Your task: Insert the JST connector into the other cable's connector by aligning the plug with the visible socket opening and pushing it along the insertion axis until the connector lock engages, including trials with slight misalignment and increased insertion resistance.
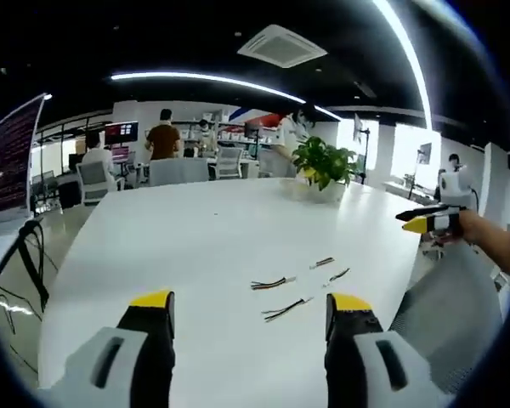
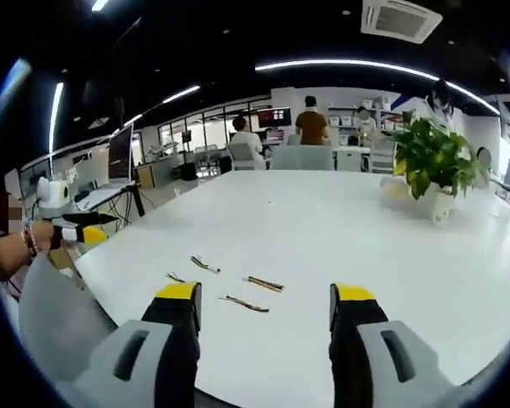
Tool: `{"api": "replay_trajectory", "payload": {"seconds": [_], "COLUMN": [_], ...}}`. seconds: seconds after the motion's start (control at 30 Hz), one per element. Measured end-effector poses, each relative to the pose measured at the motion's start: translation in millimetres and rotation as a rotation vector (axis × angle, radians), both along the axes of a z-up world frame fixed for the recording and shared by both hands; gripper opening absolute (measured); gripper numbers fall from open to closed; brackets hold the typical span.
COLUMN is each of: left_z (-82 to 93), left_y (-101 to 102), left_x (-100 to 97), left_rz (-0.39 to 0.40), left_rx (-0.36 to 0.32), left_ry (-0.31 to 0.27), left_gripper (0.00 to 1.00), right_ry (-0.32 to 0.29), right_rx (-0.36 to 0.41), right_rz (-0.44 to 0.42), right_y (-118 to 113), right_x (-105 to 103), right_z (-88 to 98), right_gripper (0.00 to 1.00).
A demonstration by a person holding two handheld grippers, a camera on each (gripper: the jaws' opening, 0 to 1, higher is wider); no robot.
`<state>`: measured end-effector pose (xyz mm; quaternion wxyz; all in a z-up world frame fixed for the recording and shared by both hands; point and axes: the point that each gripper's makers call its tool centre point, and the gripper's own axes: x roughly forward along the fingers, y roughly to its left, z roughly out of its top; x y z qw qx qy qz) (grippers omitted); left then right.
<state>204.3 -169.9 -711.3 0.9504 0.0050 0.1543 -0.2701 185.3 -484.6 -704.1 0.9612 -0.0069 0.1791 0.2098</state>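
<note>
Cables lie loose on the white table (image 1: pixel 195 246): in the left gripper view I see four short wire pieces at lower centre, between and just beyond my jaws, namely a multicoloured cable (image 1: pixel 272 283), a dark cable (image 1: pixel 286 309) nearest me, and two small connector leads (image 1: pixel 322 263) (image 1: pixel 339 274) further right. My left tool (image 1: pixel 250 304) has its yellow-tipped jaws spread wide and holds nothing, and my right tool (image 2: pixel 265 296) is likewise wide apart and empty, with the same wires (image 2: pixel 245 303) (image 2: pixel 264 283) (image 2: pixel 206 265) lying on the table just ahead of it in the right gripper view. A potted plant (image 2: pixel 431 161) stands on the table at the upper right of that view, and people sit and stand at desks in the background.
</note>
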Motion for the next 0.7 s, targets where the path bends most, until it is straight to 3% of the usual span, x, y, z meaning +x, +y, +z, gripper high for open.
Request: {"api": "replay_trajectory", "payload": {"seconds": [0.1, 0.23, 0.33, 0.4, 0.5, 0.7], "left_z": [9.8, 28.6, 37.3, 38.0, 36.4, 25.6], "left_y": [-10, -24, -36, -42, -55, -70], "left_x": [14.8, 42.8, 54.3, 62.7, 74.7, 85.9], "left_rz": [-0.044, -0.086, -0.127, -0.132, -0.155, -0.211], "left_rx": [-0.038, 0.008, 0.012, 0.015, 0.059, 0.105], "left_ry": [-0.003, -0.070, -0.099, -0.098, -0.104, -0.095], "left_gripper": [0.70, 0.71, 0.72, 0.72, 0.72, 0.72], "right_ry": [-0.031, -0.058, -0.071, -0.080, -0.136, -0.144], "right_rx": [0.020, 0.014, -0.002, -0.005, 0.068, 0.143], "right_rz": [0.007, 0.023, 0.060, 0.069, 0.106, 0.110], "right_y": [7, 14, 24, 30, 48, 56], "right_x": [8, 27, 55, 70, 94, 124], "right_z": [15.0, 28.8, 33.4, 36.6, 49.2, 48.2], "right_gripper": [0.59, 0.56, 0.54, 0.53, 0.52, 0.49]}}
